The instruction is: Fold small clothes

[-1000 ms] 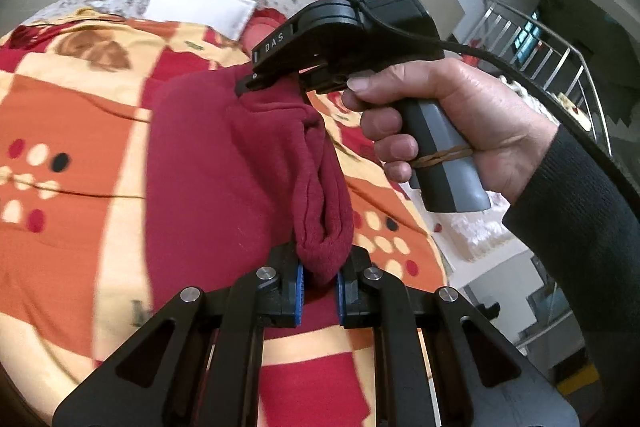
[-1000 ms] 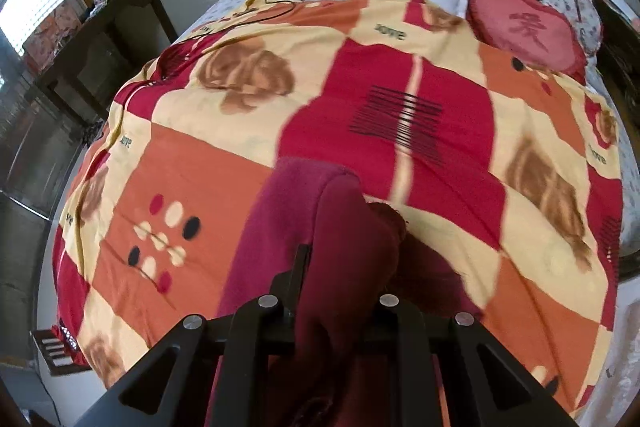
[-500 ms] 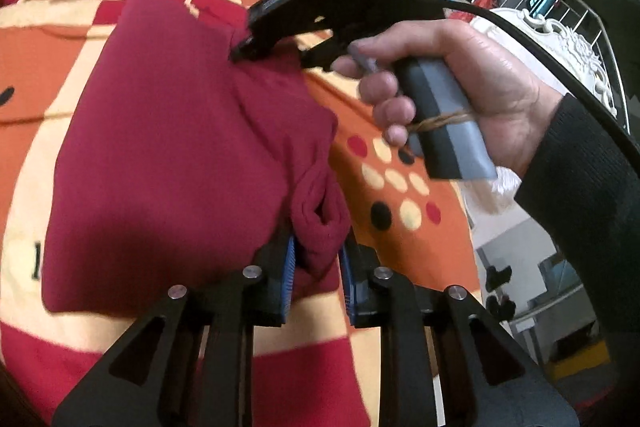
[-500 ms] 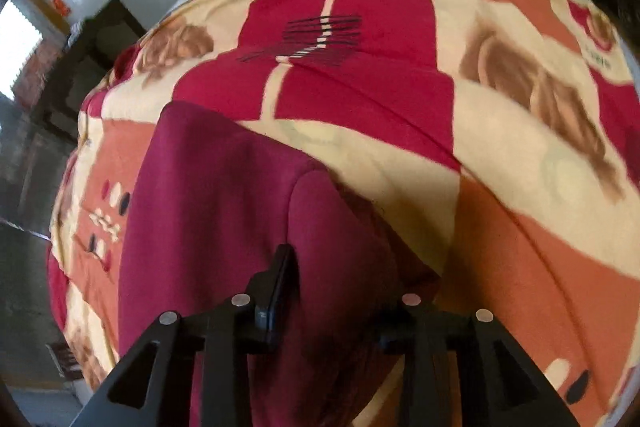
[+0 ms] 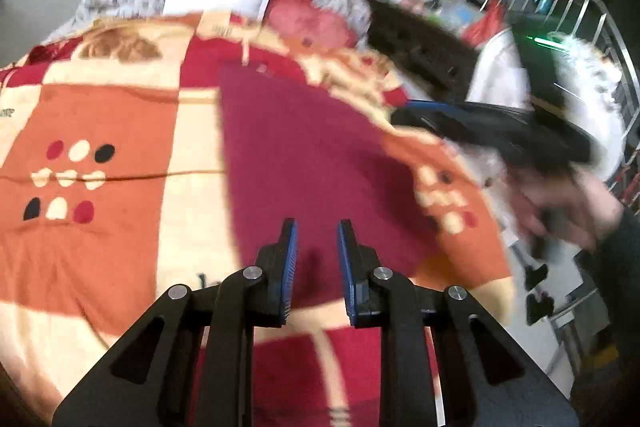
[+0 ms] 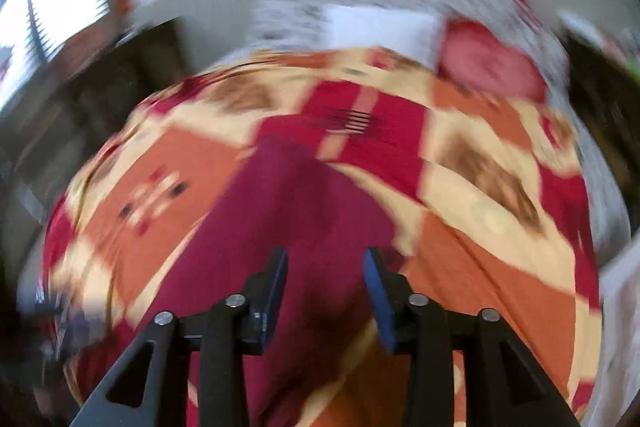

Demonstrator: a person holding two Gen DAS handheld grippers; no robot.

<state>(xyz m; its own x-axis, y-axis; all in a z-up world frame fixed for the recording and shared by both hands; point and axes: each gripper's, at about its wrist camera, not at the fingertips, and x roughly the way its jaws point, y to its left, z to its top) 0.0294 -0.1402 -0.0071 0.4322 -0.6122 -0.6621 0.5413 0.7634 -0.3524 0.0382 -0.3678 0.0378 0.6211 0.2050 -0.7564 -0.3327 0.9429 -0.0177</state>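
Bed with patchwork blanket (image 5: 100,131) filling mid-frame; maroon garment (image 5: 312,163) flat at centre; left gripper (image 5: 316,243) parted, empty; right gripper (image 6: 325,269) just widened, nothing clamped; both views blurred

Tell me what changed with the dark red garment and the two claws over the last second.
Both claws let go: the left claw and right claw pinched bunched folds of the dark red garment a second ago; their jaws have just been opening and now stand apart with nothing pinched. The garment now lies flat. The patterned blanket is unchanged.
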